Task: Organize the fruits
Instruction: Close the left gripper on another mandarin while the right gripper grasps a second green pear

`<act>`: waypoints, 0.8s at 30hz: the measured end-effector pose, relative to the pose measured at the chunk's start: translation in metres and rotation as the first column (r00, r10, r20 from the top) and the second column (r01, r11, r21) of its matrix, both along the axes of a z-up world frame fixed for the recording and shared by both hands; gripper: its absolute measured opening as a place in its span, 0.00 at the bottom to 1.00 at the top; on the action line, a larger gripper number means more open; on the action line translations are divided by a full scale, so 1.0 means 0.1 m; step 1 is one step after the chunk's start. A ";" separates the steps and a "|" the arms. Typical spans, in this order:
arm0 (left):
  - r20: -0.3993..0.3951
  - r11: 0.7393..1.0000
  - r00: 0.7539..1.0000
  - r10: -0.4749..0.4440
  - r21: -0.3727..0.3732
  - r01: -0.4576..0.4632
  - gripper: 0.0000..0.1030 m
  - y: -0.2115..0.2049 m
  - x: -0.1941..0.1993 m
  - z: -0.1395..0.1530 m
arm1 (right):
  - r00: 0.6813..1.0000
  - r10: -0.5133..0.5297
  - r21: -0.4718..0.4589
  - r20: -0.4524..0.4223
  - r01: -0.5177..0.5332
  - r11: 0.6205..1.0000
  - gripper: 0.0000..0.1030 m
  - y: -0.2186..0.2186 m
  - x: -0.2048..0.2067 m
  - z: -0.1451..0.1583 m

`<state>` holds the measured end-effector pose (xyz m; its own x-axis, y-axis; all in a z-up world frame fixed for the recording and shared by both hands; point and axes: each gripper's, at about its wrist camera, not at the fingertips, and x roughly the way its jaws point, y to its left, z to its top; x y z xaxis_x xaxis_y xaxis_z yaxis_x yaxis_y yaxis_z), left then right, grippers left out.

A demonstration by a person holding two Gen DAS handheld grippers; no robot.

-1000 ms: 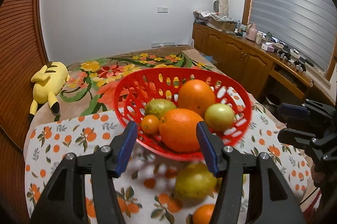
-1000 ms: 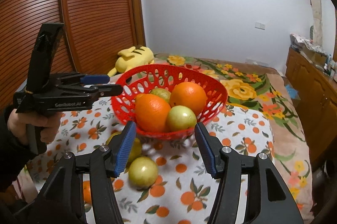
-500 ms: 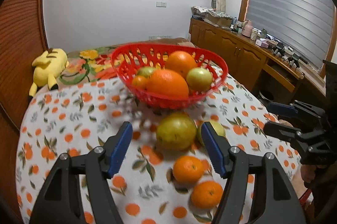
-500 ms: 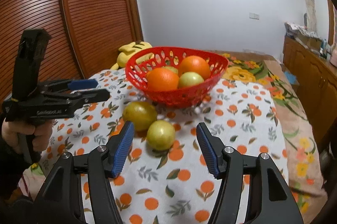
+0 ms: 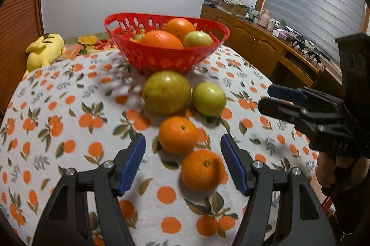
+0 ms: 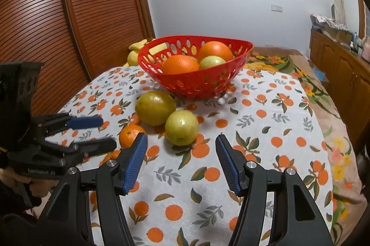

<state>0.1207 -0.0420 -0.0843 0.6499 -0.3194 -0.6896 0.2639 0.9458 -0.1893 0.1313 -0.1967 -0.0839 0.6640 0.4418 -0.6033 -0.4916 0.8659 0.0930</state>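
A red basket [image 5: 152, 56] holding oranges and green fruits stands at the far side of the table; it also shows in the right wrist view [image 6: 203, 82]. In front of it lie a large yellow-green fruit [image 5: 166, 91], a smaller green fruit [image 5: 208, 98] and two small oranges [image 5: 178, 134] [image 5: 201, 169]. My left gripper [image 5: 182, 165] is open and empty, low over the table, with the nearer orange between its fingers. My right gripper [image 6: 181, 164] is open and empty, just short of the green fruit [image 6: 181, 127].
A tablecloth with an orange print [image 5: 57, 107] covers the round table. A yellow plush toy [image 5: 44, 52] lies on the bed behind. A wooden sideboard [image 5: 254, 47] runs along the right wall, a slatted wooden door [image 6: 57, 26] on the left.
Both grippers have drawn back from the basket and dropped low toward the loose fruits in front of it. Both stayed open and empty.
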 end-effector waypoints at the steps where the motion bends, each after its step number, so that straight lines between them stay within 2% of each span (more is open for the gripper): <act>1: -0.005 1.000 1.000 -0.001 -0.003 0.001 0.66 -0.01 -0.01 -0.02 | 1.000 -0.002 0.002 -0.003 0.002 1.000 0.61 0.00 0.00 -0.01; 18: -0.077 0.999 0.996 -0.035 -0.011 0.034 0.65 -0.12 -0.04 -0.28 | 1.000 -0.001 0.006 -0.030 0.001 1.000 0.61 0.03 0.05 -0.15; 24: -0.089 0.996 0.993 -0.076 -0.062 0.070 0.45 -0.10 -0.05 -0.32 | 0.999 0.002 0.006 -0.041 -0.001 1.000 0.61 0.04 0.08 -0.19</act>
